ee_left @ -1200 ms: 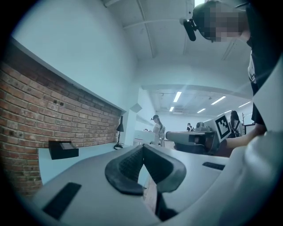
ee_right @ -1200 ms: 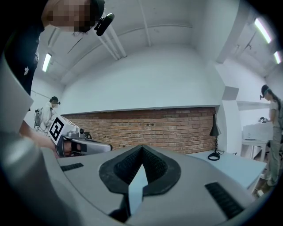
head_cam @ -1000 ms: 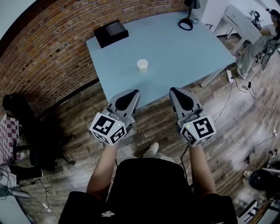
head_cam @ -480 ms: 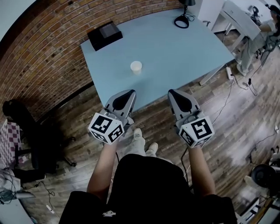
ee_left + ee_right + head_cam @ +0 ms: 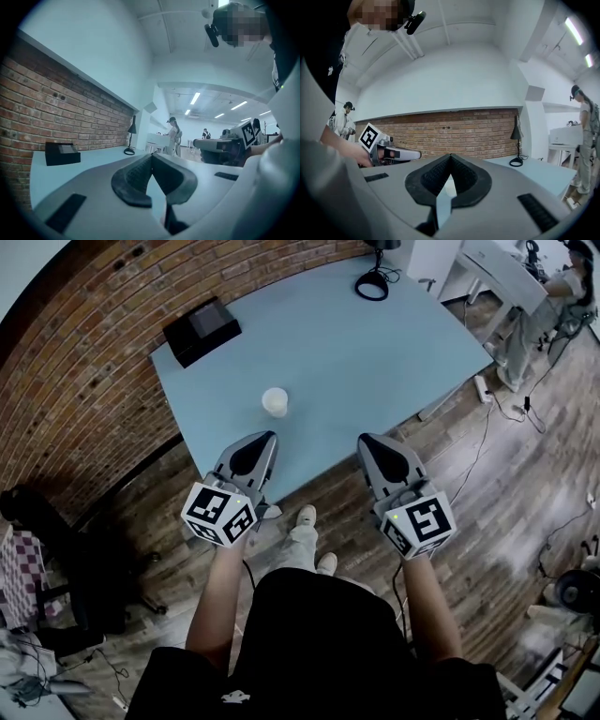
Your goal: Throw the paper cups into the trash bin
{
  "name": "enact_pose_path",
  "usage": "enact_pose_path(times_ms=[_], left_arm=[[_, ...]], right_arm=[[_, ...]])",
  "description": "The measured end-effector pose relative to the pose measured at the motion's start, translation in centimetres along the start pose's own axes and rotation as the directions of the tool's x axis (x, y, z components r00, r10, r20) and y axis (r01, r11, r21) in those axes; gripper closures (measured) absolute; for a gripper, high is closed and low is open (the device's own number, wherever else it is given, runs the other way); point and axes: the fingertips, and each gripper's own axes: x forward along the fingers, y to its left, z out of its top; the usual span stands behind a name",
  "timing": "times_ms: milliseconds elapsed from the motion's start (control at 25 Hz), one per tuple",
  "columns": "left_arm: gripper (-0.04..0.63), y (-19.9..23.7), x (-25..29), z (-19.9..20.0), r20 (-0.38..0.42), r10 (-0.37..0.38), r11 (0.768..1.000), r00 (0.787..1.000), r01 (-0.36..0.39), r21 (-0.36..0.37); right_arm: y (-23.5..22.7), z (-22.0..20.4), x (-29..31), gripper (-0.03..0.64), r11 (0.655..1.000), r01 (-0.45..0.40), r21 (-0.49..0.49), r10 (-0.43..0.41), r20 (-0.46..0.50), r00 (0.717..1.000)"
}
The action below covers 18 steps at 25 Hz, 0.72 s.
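Approach to the pick-up, seen from above. Nearest, the left tool [image 5: 263, 438] and right tool [image 5: 368, 440] are held side by side over the near edge of the surface [image 5: 375, 362], each with its jaws closed tip to tip on nothing (each tool's own view shows the pads meeting). Beyond them a single cup [image 5: 275, 401] stands upright on the surface, apart from both tools and somewhat nearer the left one. Farther back are a black box [image 5: 201, 330] at the left corner and a lamp [image 5: 372, 283] at the far edge. No bin is in view. Step in hand, by judgement: reaching for the cup, which is not yet gripped. The next move calls for opening one tool, straddling the cup's wall and closing lightly, since thin paper crushes easily.
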Motion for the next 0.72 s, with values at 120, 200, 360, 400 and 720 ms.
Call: enact_pose_path(times_ms=[120,200,360,400,720], left_arm=[[0.587,2.1,2.0,-0.5,-0.023,-0.005,1.0,1.0,0.005,0.002],[0.586,3.4,3.1,-1.0,-0.039,-0.005,1.0,0.999,0.005,0.0],[0.588,5.3,5.2,-2.0,-0.077,-0.018,1.0,0.997,0.019,0.008],[0.588,5.8,5.7,-2.2,-0.089,-0.022,1.0,0.996,0.023,0.011],[0.586,9.1,8.5,-6.2,-0.253,-0.005,0.994,0.968,0.032,0.104]], right_arm=[[-1.4,0.0,1.9,0.612,1.0,0.015,0.005,-0.015,-0.005,1.0],[-2.3,-0.1,3.0,0.612,1.0,0.024,0.005,-0.024,-0.011,1.0],[-4.3,-0.4,4.7,0.612,0.999,0.045,0.012,-0.045,-0.022,0.999],[-4.6,-0.5,5.1,0.612,0.999,0.048,0.015,-0.047,-0.026,0.999],[-6.5,-1.7,8.2,0.612,0.998,0.056,0.023,-0.054,-0.084,0.995]])
